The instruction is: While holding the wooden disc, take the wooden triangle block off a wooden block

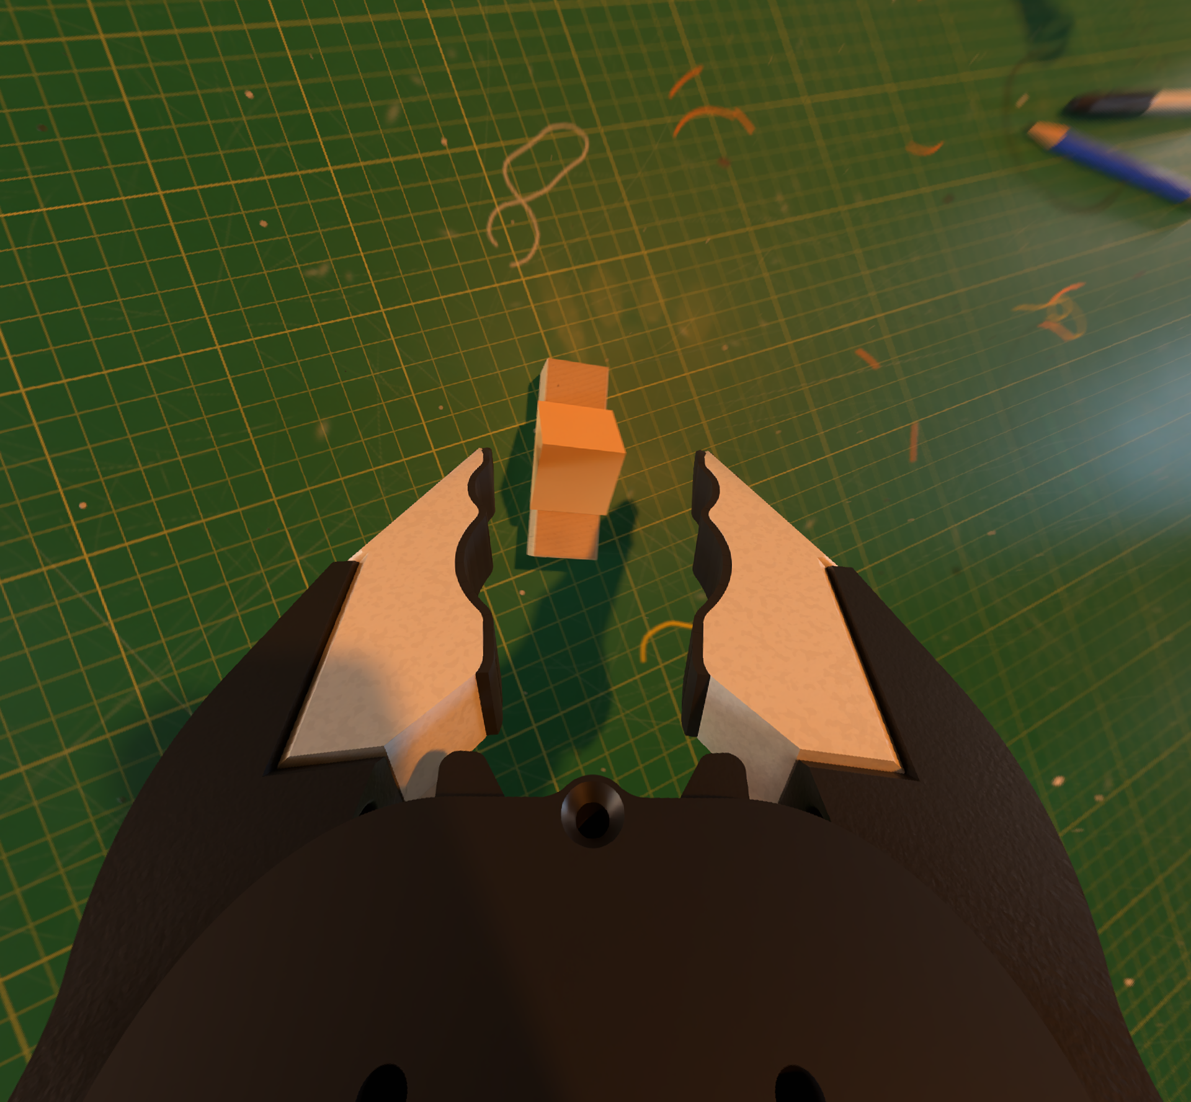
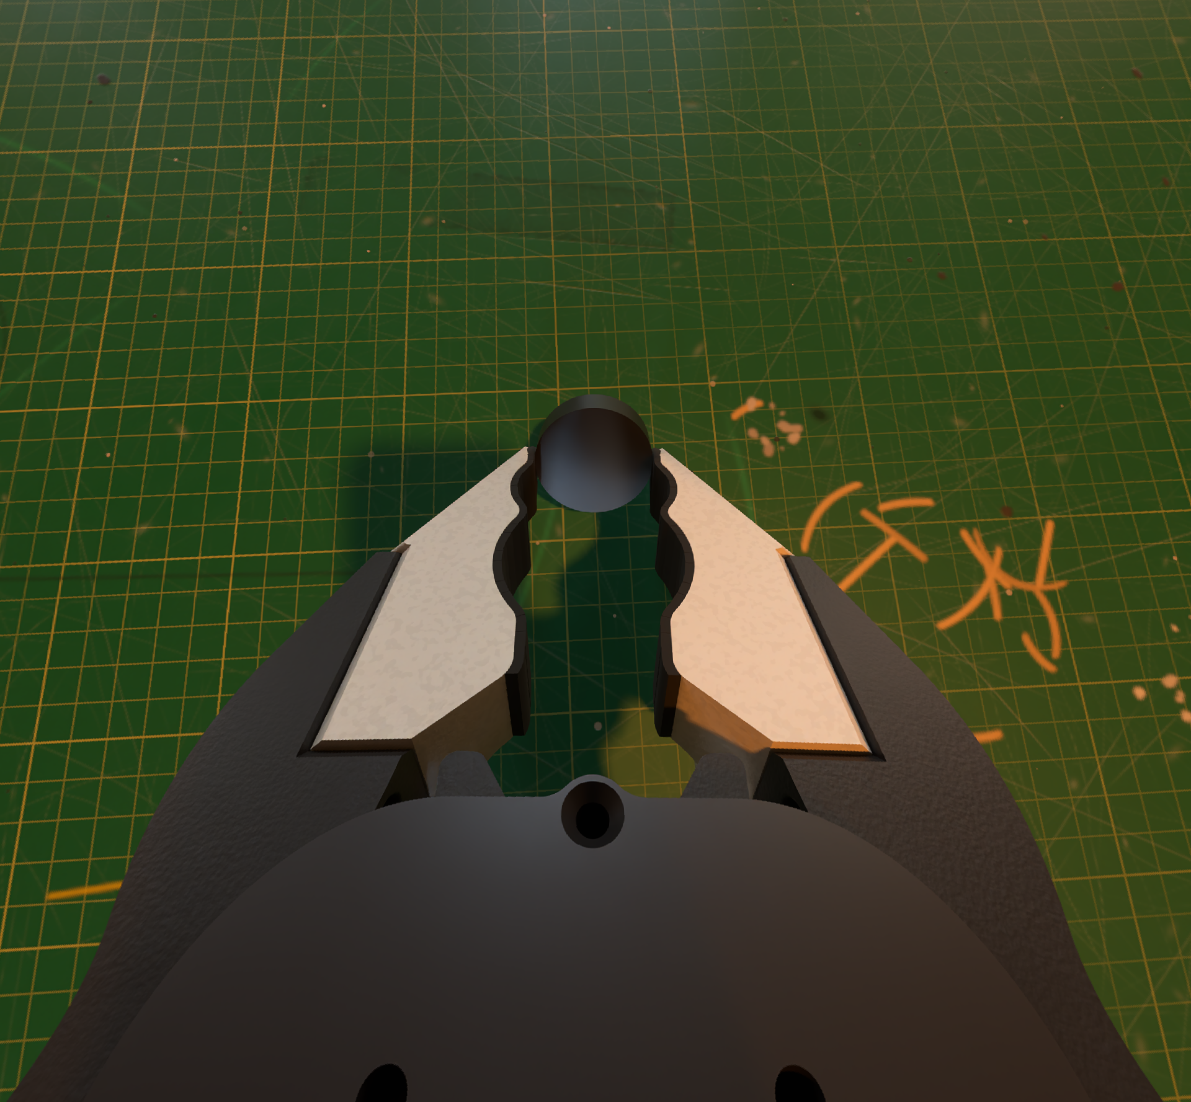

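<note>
Overhead, left hand-held gripper (image 1: 593, 459) agape above stacked wooden blocks (image 1: 575, 459); right hand-held gripper (image 2: 593, 459) clamping round disc (image 2: 593, 465).

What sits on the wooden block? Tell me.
An orange wooden piece lies on top of the longer block, across its middle, so the block's ends stick out front and back. The contact face under it is covered. The left claw is open above.

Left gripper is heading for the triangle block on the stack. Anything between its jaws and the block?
Nothing visible does. The left gripper is open, and the wooden triangle block sits on the wooden block just ahead of the tips, with only bare cutting mat around the stack.
</note>
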Controlling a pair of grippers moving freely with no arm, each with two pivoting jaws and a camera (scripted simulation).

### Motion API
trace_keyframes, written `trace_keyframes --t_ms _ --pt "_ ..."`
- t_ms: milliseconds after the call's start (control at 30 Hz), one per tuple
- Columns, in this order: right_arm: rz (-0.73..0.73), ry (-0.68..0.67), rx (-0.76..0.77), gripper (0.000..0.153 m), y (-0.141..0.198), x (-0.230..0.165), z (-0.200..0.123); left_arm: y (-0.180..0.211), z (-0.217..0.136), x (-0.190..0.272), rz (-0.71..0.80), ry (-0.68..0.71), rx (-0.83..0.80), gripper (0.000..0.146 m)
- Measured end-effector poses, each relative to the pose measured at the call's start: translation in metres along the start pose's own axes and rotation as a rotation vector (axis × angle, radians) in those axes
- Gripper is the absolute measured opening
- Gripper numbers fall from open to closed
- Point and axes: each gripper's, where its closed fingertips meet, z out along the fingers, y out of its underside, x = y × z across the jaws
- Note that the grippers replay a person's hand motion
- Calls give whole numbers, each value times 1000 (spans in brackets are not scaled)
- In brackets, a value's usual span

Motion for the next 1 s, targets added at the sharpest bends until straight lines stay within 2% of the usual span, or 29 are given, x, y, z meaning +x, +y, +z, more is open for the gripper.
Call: trace_keyframes --t_ms 67,133,233,367,433,500,567,633,700,767,867,1000 --pt "1 3 0 35 0 0 0 2 8 -4 51 -26 -29 55" --pt "-5 15 3 35 0 1 0 3 10 -4 79 -15 -42 29" --pt "-10 27 5 35 0 1 -1 4 1 -10 58 -75 -31 29" --pt "-11 24 5 35 0 1 -1 -18 -48 5 66 -76 246 29" --pt "-13 23 5 35 0 1 -1 -32 -87 30 116 -84 445 29" --pt "-16 19 5 35 0 0 -1 -41 -117 78 245 -42 614 29" --pt "-17 16 3 35 -1 0 0 -42 -121 143 423 6 632 29" --pt "-19 22 4 35 -1 1 0 -31 -95 212 619 54 486 29" --pt "-21 44 10 35 -1 2 -1 -10 -53 275 798 114 331 29" --pt "-27 67 19 35 -1 2 -3 21 -5 326 874 240 149 29" --pt "-34 77 26 35 0 2 -5 57 49 359 958 282 -61 29" --pt "-40 69 27 35 0 1 -5 80 76 370 953 350 -141 29"
